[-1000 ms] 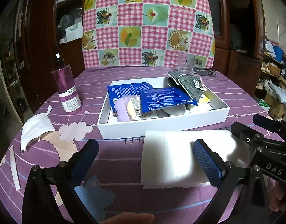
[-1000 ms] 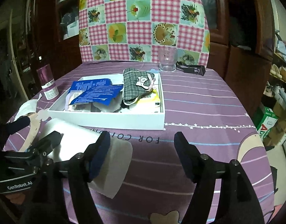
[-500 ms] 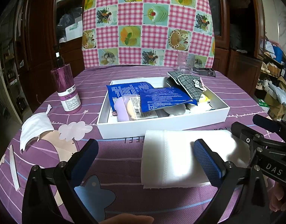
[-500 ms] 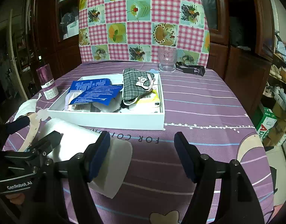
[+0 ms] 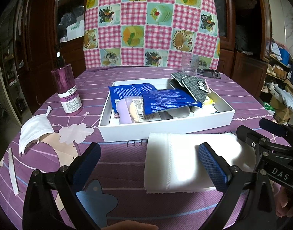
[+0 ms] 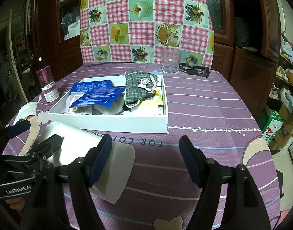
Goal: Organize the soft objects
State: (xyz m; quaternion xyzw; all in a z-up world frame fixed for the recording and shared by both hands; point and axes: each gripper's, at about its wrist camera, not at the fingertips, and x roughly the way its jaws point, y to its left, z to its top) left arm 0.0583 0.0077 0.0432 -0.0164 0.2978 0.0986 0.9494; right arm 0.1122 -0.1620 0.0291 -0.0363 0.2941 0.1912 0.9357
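Observation:
A folded white cloth (image 5: 177, 159) lies on the purple tablecloth in front of a white tray (image 5: 165, 126); it also shows in the right wrist view (image 6: 115, 164). The tray (image 6: 108, 123) holds blue packets (image 5: 165, 99), a plaid pouch (image 6: 140, 88) and other soft items. My left gripper (image 5: 149, 163) is open, its right finger over the cloth. My right gripper (image 6: 145, 157) is open, its left finger over the cloth's end. A white face mask (image 5: 34, 132) lies at the left.
A purple bottle (image 5: 67, 90) stands left of the tray. A clear glass (image 6: 170, 60) and a black clip (image 6: 194, 70) sit behind it. A checkered cloth (image 5: 150, 23) hangs at the back. Boxes (image 6: 272, 122) lie on the floor beyond the right table edge.

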